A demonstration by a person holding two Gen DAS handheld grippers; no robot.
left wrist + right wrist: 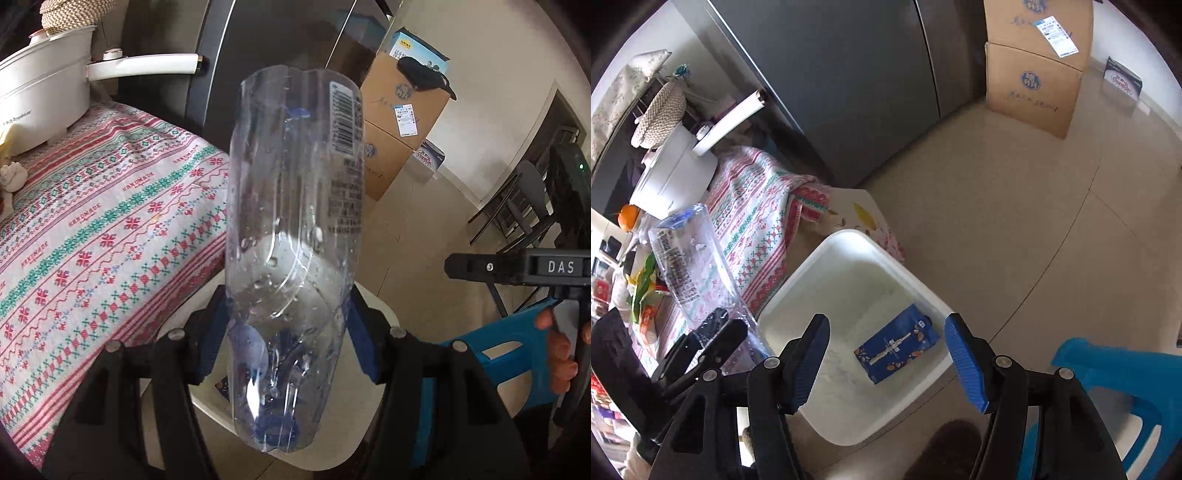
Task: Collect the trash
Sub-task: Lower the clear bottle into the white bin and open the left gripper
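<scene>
My left gripper (286, 328) is shut on a clear empty plastic bottle (295, 229), base pointing away, cap end toward the camera. It hangs past the table edge above a white bin (384, 314). In the right wrist view the bottle (689, 258) shows at the left, held by the left gripper (713, 339). My right gripper (886, 350) is open and empty above the white bin (849, 251) on the floor. A blue carton (897, 343) lies inside the bin. The right gripper also shows in the left wrist view (517, 267).
A table with a patterned cloth (103, 221) holds a white pot (44, 99). A dark fridge (831, 74) and stacked cardboard boxes (1034, 74) stand behind. A blue plastic stool (1108, 376) is at the right. Food items and an orange (628, 216) lie on the table.
</scene>
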